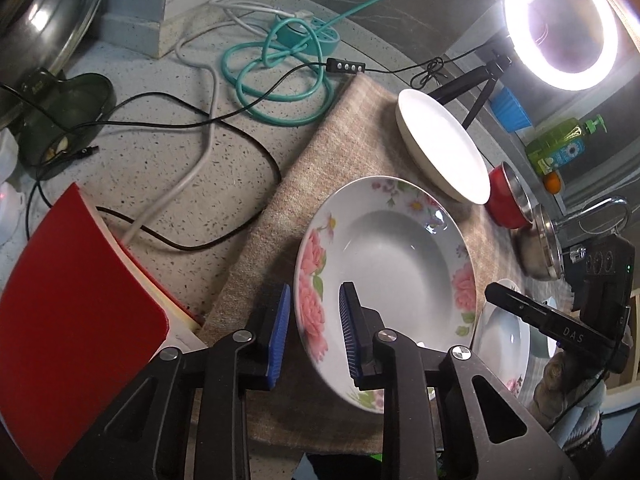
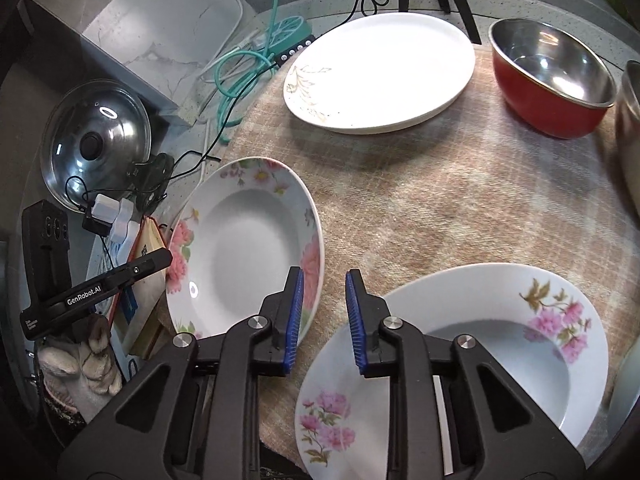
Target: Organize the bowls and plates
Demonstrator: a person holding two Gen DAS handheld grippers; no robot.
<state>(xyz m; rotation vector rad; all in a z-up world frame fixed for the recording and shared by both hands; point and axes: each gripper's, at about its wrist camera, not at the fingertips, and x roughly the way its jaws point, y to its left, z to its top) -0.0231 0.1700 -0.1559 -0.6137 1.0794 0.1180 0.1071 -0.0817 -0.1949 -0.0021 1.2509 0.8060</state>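
1. While both grippers hang over the cloth [image 2: 460, 208], neither holds anything: the left gripper [image 1: 314, 334] has its jaws spread with the near rim of the rose-patterned deep plate [image 1: 384, 264] sitting in the gap, one pad outside the rim and one over the well.
2. As I judge it, the step in hand is taking that plate by its rim. To do it well, the outer finger should slide under the lip and the inner one press down on the flat border, not the sloped well, and close gently, since glazed ware slips.
3. The right gripper [image 2: 322, 316] is likewise spread and empty, over bare cloth between the rose plate [image 2: 244, 256] on its left and the pink-flowered deep plate [image 2: 480, 364] on its right; that plate's rim lies just beside and partly beneath its right finger, with nothing between the pads.
4. The two deep plates lie near each other, apart, so stacking one in the other looks a likely short move.
5. Farther back rests the white plate [image 2: 384, 72] with a faint leaf drawing, well apart from both grippers.
6. Beside it, farther right, stands the red bowl [image 2: 552, 80] with a steel inside, and a steel bowl [image 1: 540, 244] touches or nearly touches it; I cannot tell which.
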